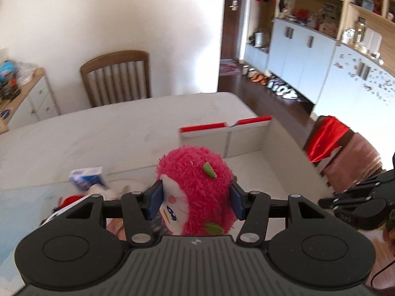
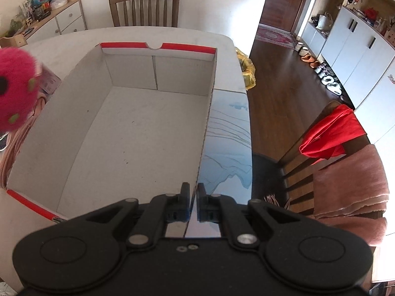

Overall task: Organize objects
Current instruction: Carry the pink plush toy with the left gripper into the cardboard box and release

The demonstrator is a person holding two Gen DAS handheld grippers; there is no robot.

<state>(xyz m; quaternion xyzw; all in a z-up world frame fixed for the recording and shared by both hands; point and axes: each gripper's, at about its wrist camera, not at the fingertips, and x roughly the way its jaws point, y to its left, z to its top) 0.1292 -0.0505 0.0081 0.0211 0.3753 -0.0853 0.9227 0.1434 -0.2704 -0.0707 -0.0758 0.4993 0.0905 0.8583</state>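
Note:
My left gripper [image 1: 195, 201] is shut on a fuzzy pink plush toy [image 1: 197, 187] with green leaf tags and a white face, held above the table near the left wall of an open white cardboard box [image 1: 246, 143] with red rim edges. The toy also shows at the left edge of the right wrist view [image 2: 14, 86]. My right gripper [image 2: 193, 203] is shut on the thin right wall of the box [image 2: 206, 133]. The box's inside [image 2: 138, 135] is bare.
A blue-and-white carton [image 1: 86, 176] and a red-and-white item [image 1: 71, 201] lie on the table left of the box. A pink cloth [image 2: 27, 128] lies by the box. Wooden chairs stand at the far side [image 2: 144, 7] and right [image 2: 343, 153]. A blue mat [image 2: 227, 148] covers the table's right edge.

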